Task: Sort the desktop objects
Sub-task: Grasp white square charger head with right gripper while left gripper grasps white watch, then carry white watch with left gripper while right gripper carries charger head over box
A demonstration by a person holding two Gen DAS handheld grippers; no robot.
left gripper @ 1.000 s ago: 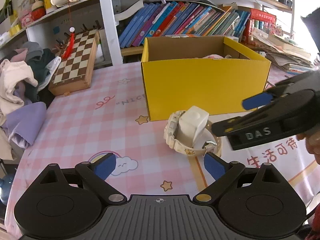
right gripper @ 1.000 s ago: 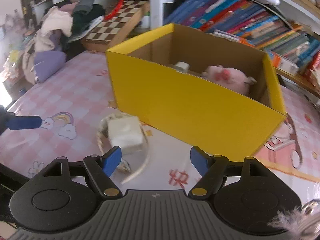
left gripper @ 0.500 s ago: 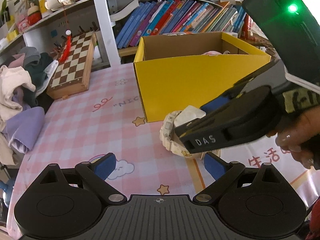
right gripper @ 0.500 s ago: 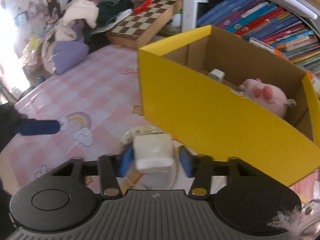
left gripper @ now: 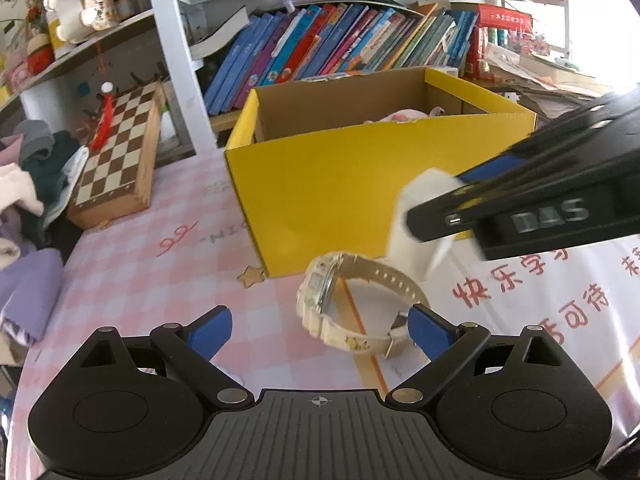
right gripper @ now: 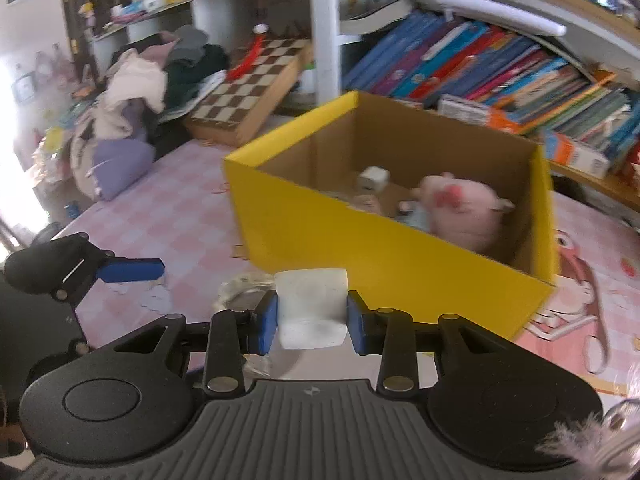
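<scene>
Closing on a white block, the right gripper has it pinched between both blue pads, clear of the tabletop in front of the yellow box. Box already holds a pink plush and a small white cube. Cream watch remains on the tabletop near the box's front wall, just ahead of the left gripper, spread wide and empty. Both grippers tilt downward.

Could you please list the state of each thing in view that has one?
Right gripper: jaws closing, white block between the pads, off the table.
Left gripper: open, empty.
Watch: lying on the table, strap looped.
Yellow box: open-topped, pink plush inside.
Chessboard: closed, tilted.
</scene>
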